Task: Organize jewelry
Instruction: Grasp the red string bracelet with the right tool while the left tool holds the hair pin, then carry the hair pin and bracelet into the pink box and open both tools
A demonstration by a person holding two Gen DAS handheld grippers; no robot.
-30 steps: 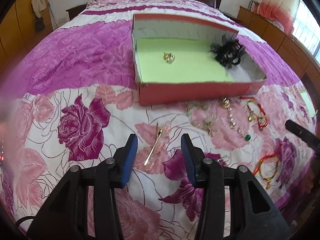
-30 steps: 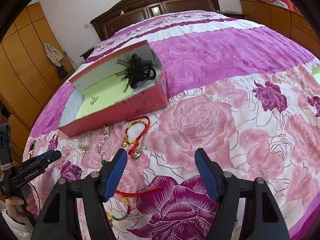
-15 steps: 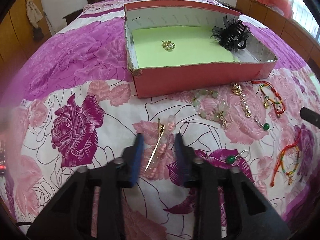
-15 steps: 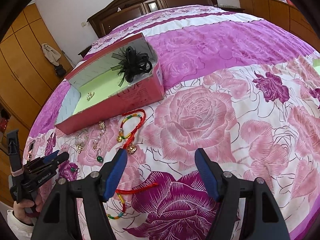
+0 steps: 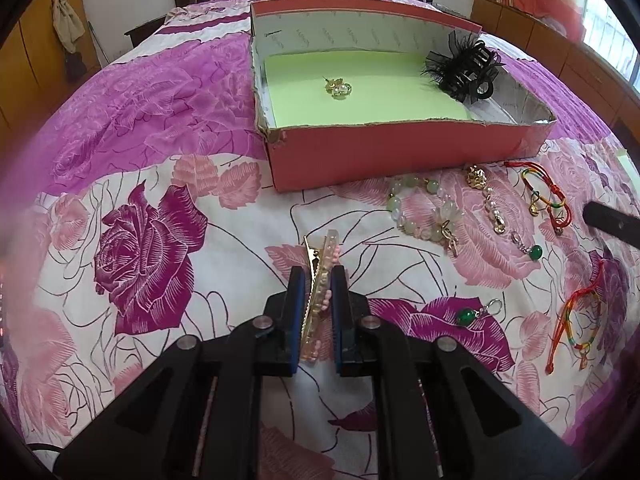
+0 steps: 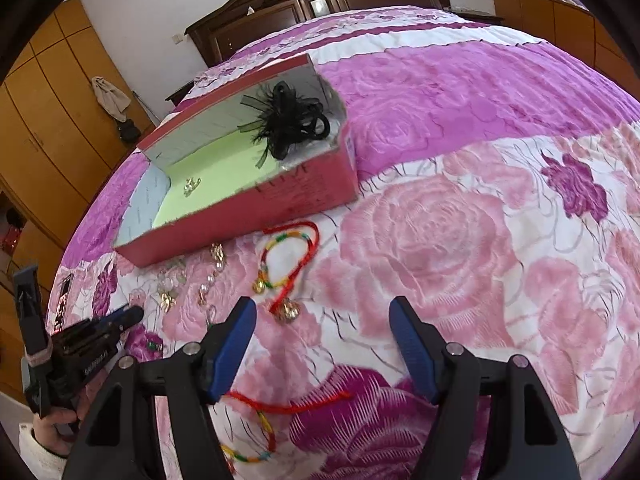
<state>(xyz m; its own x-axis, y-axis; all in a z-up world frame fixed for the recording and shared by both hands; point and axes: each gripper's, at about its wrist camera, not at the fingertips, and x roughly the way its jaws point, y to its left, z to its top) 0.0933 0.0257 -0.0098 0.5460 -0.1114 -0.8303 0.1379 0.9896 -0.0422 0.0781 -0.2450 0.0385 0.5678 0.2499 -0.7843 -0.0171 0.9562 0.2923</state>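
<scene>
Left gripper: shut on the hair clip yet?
Shut: left gripper has just closed, blue pads pressing both sides of the gold hair clip.

The hair clip (image 5: 320, 292) is half hidden between the left gripper's (image 5: 316, 280) pads. Lower centre of the right view, a red cord bracelet (image 6: 256, 428) is blurred and partly behind a finger.

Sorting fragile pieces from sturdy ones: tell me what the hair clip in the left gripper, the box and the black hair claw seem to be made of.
Hair clip: gold-toned metal with a toothed edge, topped by a clear pinkish strip, probably plastic.
Box: cardboard, matte red outside, frayed and torn at its front corner, pale green sheet inside.
Black hair claw: glossy prongs, likely plastic, trimmed with wispy feather or mesh.
</scene>
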